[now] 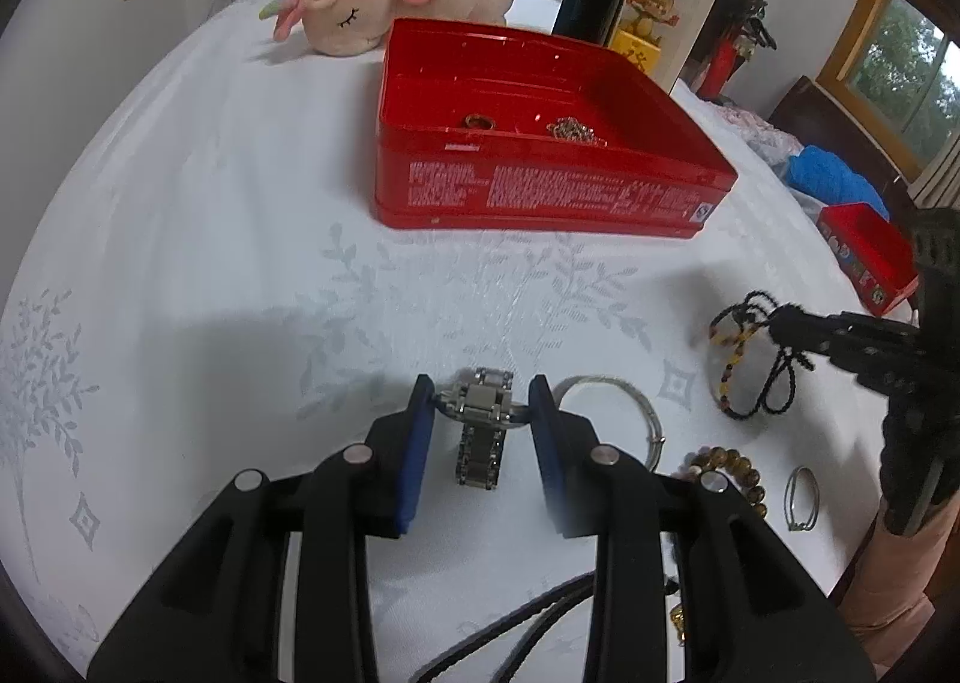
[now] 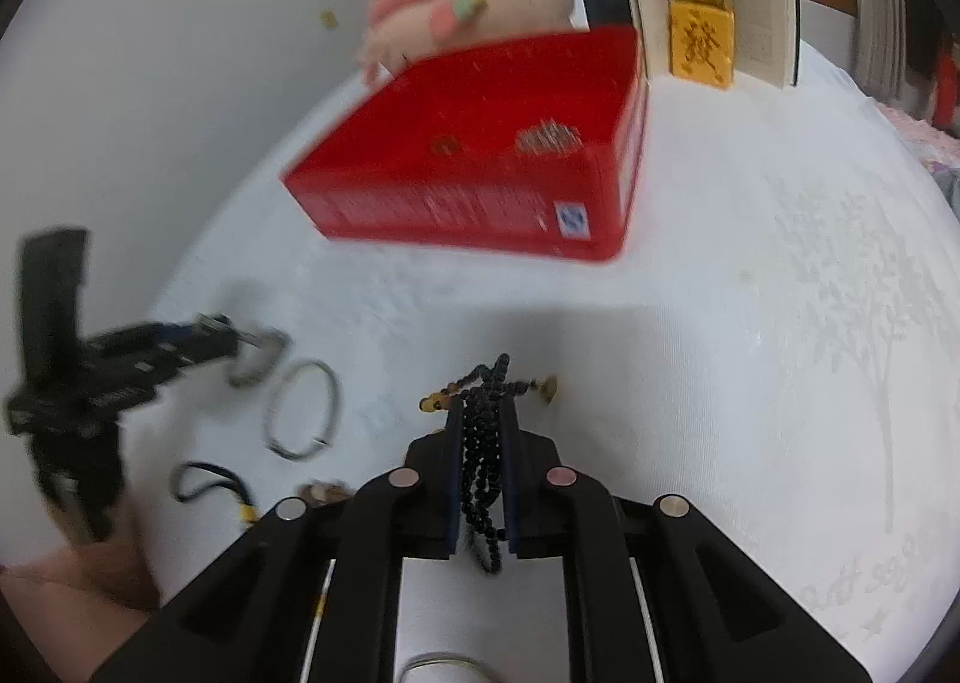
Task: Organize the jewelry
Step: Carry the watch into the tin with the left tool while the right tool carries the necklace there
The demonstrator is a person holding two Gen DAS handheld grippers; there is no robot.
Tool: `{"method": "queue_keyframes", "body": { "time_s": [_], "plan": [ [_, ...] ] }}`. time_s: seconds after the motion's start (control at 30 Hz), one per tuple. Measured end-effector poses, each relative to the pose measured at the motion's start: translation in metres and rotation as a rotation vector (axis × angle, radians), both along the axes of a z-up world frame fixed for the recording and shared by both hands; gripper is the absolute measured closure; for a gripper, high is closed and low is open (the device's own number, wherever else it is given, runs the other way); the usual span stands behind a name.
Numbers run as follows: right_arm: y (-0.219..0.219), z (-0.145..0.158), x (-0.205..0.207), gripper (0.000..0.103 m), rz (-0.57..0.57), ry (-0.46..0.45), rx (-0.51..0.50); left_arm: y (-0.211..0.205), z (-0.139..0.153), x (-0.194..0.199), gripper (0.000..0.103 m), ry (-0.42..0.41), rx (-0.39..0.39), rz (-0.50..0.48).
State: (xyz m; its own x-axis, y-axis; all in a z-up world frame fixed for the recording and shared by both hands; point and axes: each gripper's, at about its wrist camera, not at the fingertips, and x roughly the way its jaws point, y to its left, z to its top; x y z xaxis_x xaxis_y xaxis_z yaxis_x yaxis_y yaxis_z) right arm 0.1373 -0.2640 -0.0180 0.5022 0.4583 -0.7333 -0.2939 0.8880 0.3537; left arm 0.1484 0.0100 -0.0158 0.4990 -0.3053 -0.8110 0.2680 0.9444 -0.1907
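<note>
You have both picks made: left gripper [image 1: 480, 404] clamps the steel watch [image 1: 480, 425], right gripper [image 2: 483, 413] pinches the black bead necklace [image 2: 483, 443]; next, carry them to the red tin [image 1: 540, 191] at twelve o'clock.

The left gripper [image 1: 480, 401] points steeply downward, its blue-padded jaws partly closed and pressing both sides of a steel watch [image 1: 480, 413] held between them. The right gripper [image 2: 483, 413] also tilts downward, jaws nearly together, clamping a black bead strand [image 2: 480, 479] that hangs between its pads.
</note>
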Motion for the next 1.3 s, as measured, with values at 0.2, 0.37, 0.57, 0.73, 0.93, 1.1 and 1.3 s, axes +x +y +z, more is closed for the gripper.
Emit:
{"method": "queue_keyframes", "body": {
  "time_s": [0.2, 0.37, 0.57, 0.73, 0.93, 1.1, 1.3],
  "plan": [
    [-0.009, 0.035, -0.007, 0.093, 0.004, -0.076, 0.061, -0.004, 0.017, 0.003, 0.072, -0.028, -0.01, -0.009],
    [-0.01, 0.065, -0.004, 0.093, 0.004, -0.136, 0.061, -0.01, 0.038, 0.009, 0.072, -0.062, -0.02, -0.024],
    [-0.001, 0.086, 0.013, 0.093, 0.018, -0.171, 0.055, -0.017, 0.061, 0.02, 0.072, -0.097, -0.036, -0.033],
    [0.006, 0.1, 0.03, 0.093, 0.028, -0.192, 0.059, -0.022, 0.084, 0.036, 0.072, -0.121, -0.06, -0.039],
    [0.015, 0.109, 0.071, 0.093, -0.008, -0.207, 0.023, -0.03, 0.107, 0.067, 0.072, -0.168, -0.078, -0.016],
    [0.022, 0.091, 0.113, 0.093, -0.039, -0.157, 0.008, -0.036, 0.101, 0.106, 0.072, -0.167, -0.074, 0.036],
    [0.029, 0.063, 0.165, 0.093, -0.074, -0.084, -0.04, -0.043, 0.077, 0.157, 0.072, -0.116, -0.061, 0.067]
  ]
}}
